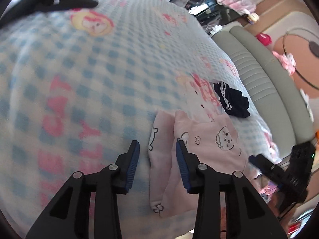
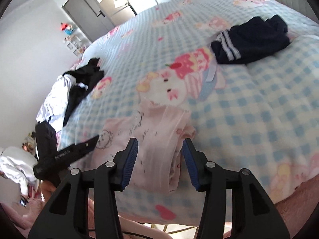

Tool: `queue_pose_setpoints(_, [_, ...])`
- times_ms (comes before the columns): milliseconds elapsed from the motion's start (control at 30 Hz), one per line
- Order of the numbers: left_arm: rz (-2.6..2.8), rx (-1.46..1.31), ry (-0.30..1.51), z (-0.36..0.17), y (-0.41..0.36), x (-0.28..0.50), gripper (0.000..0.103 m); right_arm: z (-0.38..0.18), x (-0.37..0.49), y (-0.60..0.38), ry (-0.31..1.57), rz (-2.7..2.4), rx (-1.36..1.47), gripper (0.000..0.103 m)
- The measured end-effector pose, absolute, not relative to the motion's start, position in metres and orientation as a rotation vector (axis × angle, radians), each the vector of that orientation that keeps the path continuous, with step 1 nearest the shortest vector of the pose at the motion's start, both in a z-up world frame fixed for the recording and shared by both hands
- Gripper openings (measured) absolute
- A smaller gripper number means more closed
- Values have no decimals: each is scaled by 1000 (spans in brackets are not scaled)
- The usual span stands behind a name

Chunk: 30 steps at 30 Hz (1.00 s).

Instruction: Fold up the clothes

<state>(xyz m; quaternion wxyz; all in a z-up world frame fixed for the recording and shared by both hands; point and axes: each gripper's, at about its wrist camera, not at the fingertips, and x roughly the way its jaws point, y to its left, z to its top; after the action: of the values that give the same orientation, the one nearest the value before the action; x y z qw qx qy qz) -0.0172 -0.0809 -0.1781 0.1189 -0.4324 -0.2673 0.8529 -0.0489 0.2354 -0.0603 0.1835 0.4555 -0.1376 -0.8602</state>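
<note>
Pink pyjamas lie in layers at the bed's near edge, long axis running away from the right gripper, jaws wide over them; left gripper, also wide, straddles one narrow end.

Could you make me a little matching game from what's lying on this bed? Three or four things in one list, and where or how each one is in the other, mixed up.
Things:
1. pink printed garment
2. navy garment with white stripes
3. black and white pile of clothes
4. left gripper

Place or state:
A. heaped at the bed's far edge, beside the white wall
B. fingers apart, gripping nothing
C. folded at the near edge of the checked blanket, in front of both grippers
D. bundled farther back on the blanket, near the grey headboard

Pairs: 1-C, 2-D, 3-A, 4-B
</note>
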Motion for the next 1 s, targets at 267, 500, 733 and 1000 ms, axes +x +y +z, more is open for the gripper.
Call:
queue_pose_setpoints(267, [2397,-1214,-732,-166,-72,-28,45,-63,-47,242,-369,-2437,1335,37])
queue_pose_setpoints(500, [2478,-1281,-546,-170,-49,-30,11,-78,-51,222,-315,-2382,1410,37])
queue_pose_setpoints(733, [2581,-1242,-498,-159,-61,-22,8,-61,-48,204,-259,-2403,1330,43])
queue_pose_setpoints(1000, [2437,-1323,-730,-183,-88,-30,55,-108,-66,211,-269,-2377,1510,62])
